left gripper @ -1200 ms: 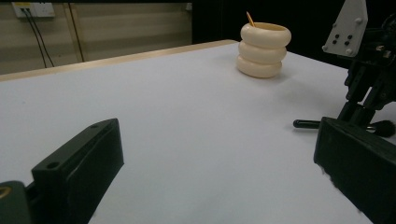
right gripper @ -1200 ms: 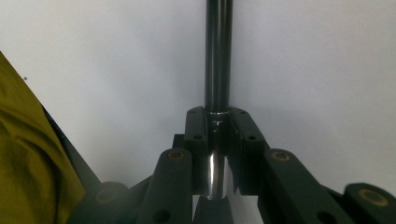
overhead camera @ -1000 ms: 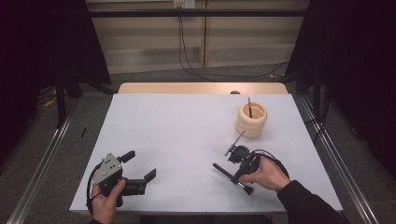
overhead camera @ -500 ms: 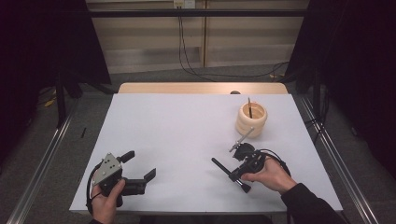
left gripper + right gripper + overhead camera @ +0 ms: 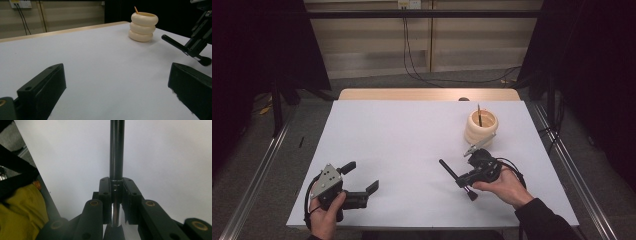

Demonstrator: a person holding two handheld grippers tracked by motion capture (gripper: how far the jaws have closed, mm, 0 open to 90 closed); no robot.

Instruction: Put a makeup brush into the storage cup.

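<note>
Right gripper view: claw (image 5: 116,195) clamps slim, glossy black brush (image 5: 116,150).

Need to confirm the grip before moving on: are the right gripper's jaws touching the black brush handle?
Touching. In the right gripper view the right gripper has both jaws pressed against the black brush handle, with no gap on either side.

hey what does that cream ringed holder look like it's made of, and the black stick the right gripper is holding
The ringed holder looks like matte cream ceramic or moulded plastic: smooth, even surface, soft highlights, no grain. Which of the two is unclear. The black stick, clamped in the right gripper, looks like glossy lacquered plastic or metal, with long bright reflections down its length and a silvery collar at the jaws.
</note>
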